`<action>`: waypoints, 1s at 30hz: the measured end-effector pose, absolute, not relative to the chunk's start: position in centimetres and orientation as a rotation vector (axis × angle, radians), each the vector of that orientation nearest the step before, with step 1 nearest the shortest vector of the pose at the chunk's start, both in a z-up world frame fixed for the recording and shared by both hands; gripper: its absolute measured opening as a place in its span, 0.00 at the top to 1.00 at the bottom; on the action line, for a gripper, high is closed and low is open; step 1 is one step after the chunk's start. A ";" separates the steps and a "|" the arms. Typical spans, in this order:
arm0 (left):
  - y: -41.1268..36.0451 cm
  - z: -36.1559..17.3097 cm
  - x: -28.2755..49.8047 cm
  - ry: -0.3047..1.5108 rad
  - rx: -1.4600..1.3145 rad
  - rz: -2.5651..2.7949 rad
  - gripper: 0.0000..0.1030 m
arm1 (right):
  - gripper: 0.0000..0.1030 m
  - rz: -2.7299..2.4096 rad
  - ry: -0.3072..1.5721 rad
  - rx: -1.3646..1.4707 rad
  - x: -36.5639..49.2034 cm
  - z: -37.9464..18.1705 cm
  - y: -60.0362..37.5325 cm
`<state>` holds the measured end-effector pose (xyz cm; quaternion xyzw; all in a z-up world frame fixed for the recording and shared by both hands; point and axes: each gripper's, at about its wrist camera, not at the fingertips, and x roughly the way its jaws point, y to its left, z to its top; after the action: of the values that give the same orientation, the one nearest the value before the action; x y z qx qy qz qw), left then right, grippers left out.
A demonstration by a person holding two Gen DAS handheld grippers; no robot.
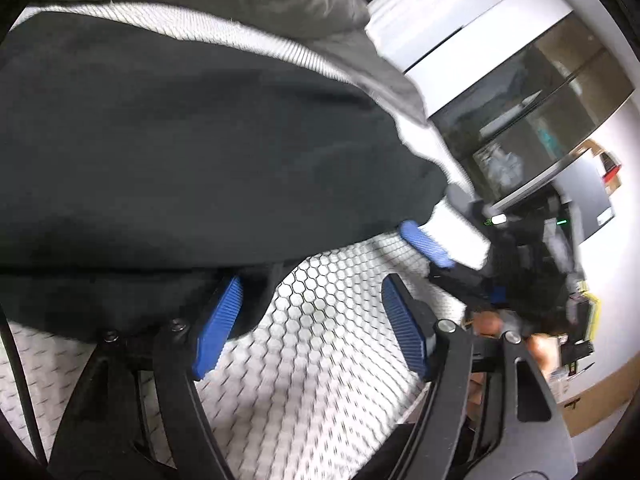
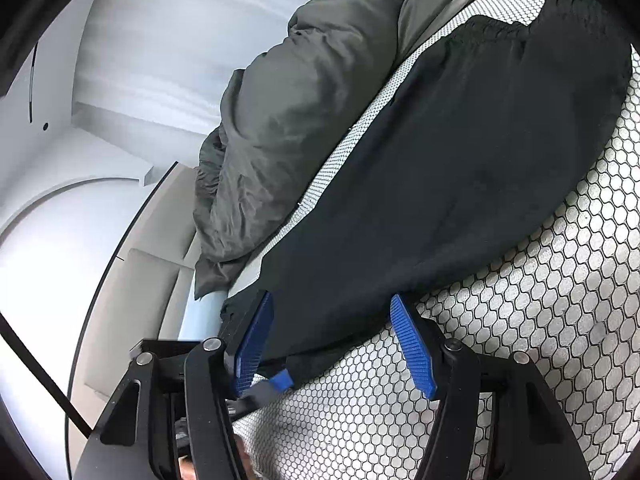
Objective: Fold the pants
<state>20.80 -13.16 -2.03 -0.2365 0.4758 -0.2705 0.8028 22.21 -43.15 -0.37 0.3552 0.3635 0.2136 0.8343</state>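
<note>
Pants (image 2: 460, 184), dark and soft, lie spread on a bed cover (image 2: 540, 300) with a honeycomb pattern, beside a gray blanket (image 2: 288, 120). They look light and floppy, so they should bend easily and sag when lifted; the best place to grab is probably a thin edge or corner, not the thick middle. The left gripper (image 1: 312, 312) has its blue pads apart at the edge of the cloth, squeezing nothing. The right gripper (image 2: 332, 340) also stands apart, with the pants' edge lying between its pads but not pinched. No words or labels can be read anywhere.
</note>
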 end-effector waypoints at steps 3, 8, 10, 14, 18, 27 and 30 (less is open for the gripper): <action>-14.9 -2.5 20.7 1.022 -0.363 -0.558 0.34 | 0.39 0.430 0.783 0.764 22.4 -0.9 -43.6; -12.7 -1.3 18.6 1.031 -0.349 -0.564 0.34 | 0.39 0.407 0.797 0.771 22.2 -1.3 -44.5; -10.3 -1.5 18.7 1.017 -0.475 -0.509 0.34 | 0.39 0.412 0.797 0.761 22.0 -1.2 -44.4; -4.8 -2.0 20.0 0.931 -0.680 -0.384 0.34 | 0.39 0.423 0.800 0.748 22.1 -1.1 -43.8; -2.3 -3.6 21.8 0.910 -0.876 -0.358 0.61 | 0.39 0.429 0.804 0.733 22.4 -1.1 -43.0; -3.7 -2.7 20.9 0.850 -0.787 -0.316 0.96 | 0.93 0.303 0.788 0.710 22.6 -1.8 -43.5; -4.0 -1.2 19.2 0.849 -0.750 -0.356 0.96 | 0.96 0.302 0.766 0.727 22.1 -1.6 -44.2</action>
<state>19.16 -3.99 -1.25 -0.3533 0.4000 -0.1679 0.8289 22.05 -44.15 -1.57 0.3455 0.3638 0.1435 0.8530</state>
